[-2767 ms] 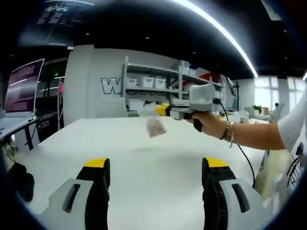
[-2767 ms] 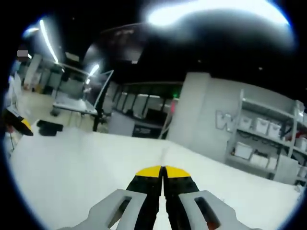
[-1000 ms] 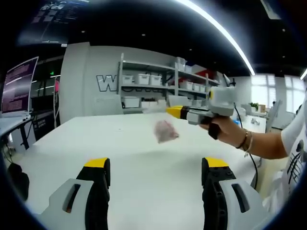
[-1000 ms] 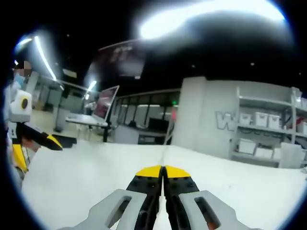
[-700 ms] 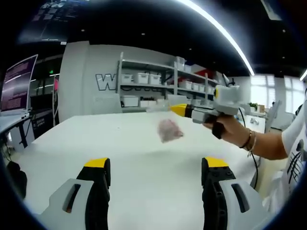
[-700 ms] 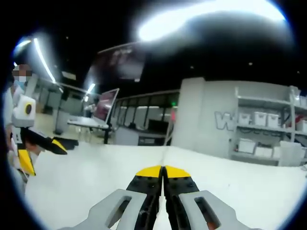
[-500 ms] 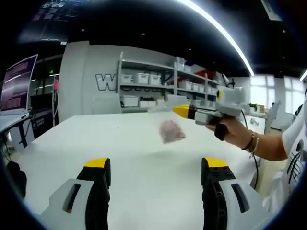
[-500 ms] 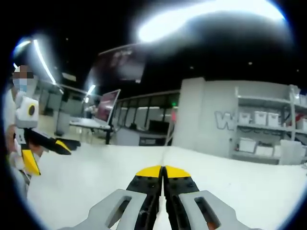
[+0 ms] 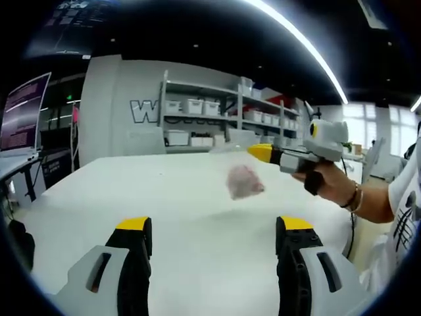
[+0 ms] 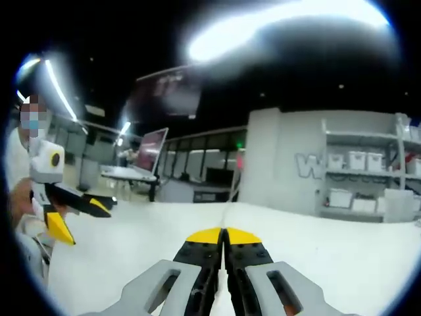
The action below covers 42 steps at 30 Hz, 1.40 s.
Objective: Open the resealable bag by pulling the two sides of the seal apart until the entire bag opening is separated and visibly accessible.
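Note:
A clear resealable bag [image 9: 245, 181] with pinkish contents hangs above the white table [image 9: 99, 197]. My right gripper [image 9: 258, 152] enters the left gripper view from the right, held by a hand [image 9: 327, 186], and its yellow tips pinch the bag's top edge. In the right gripper view my right gripper [image 10: 223, 235] has its jaws pressed together, and a thin edge-on strip of the bag [image 10: 228, 201] rises from the tips. My left gripper [image 9: 214, 227] stands open and empty, well short of the bag. It also shows open as the left gripper [image 10: 82, 219] in the right gripper view.
Metal shelves [image 9: 197, 108] with white bins line the far wall. A lit monitor [image 9: 23, 118] stands on a desk at the left, and a laptop [image 10: 148, 148] sits on another table. The white table top [image 10: 131, 257] stretches wide around both grippers.
The right gripper and the hanging bag have drifted to the right in the left gripper view. The left gripper has come further into the right gripper view. Neither gripper's jaws have changed.

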Available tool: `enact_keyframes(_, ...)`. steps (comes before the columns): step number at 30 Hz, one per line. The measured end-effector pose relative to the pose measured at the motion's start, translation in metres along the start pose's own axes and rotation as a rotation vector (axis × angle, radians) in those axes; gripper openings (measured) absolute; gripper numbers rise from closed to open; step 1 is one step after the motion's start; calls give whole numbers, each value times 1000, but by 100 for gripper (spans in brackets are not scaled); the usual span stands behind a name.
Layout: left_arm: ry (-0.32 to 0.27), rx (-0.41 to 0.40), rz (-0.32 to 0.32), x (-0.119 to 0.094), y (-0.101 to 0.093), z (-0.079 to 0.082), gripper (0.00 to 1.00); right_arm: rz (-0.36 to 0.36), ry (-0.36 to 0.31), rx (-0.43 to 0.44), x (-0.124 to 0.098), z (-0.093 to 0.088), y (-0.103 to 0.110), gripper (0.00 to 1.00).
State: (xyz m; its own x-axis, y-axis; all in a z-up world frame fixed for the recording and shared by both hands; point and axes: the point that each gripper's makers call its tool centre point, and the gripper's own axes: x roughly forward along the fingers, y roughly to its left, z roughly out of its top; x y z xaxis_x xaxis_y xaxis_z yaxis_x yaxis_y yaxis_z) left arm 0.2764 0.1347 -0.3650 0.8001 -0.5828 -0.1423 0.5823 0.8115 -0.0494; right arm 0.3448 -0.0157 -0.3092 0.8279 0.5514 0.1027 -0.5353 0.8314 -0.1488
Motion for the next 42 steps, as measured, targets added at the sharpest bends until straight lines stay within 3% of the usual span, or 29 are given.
enact_keyframes(24,13,1,-15,4,-4,-4,75,13,-29,47,-28,5,20,0)
enact_keyframes(25,14,0,-15,3,-3,-5,75,14,-26,54,-15,4,-6,0)
enact_keyframes(26,15,0,-14,3,-3,-5,75,15,-25,54,-11,4,-15,0)
enact_keyframes(32,19,2,-21,3,-3,-6,74,18,-30,60,-8,8,-45,0)
enact_keyframes(42,27,6,-37,5,-7,-9,74,30,-47,84,-43,13,2,0)
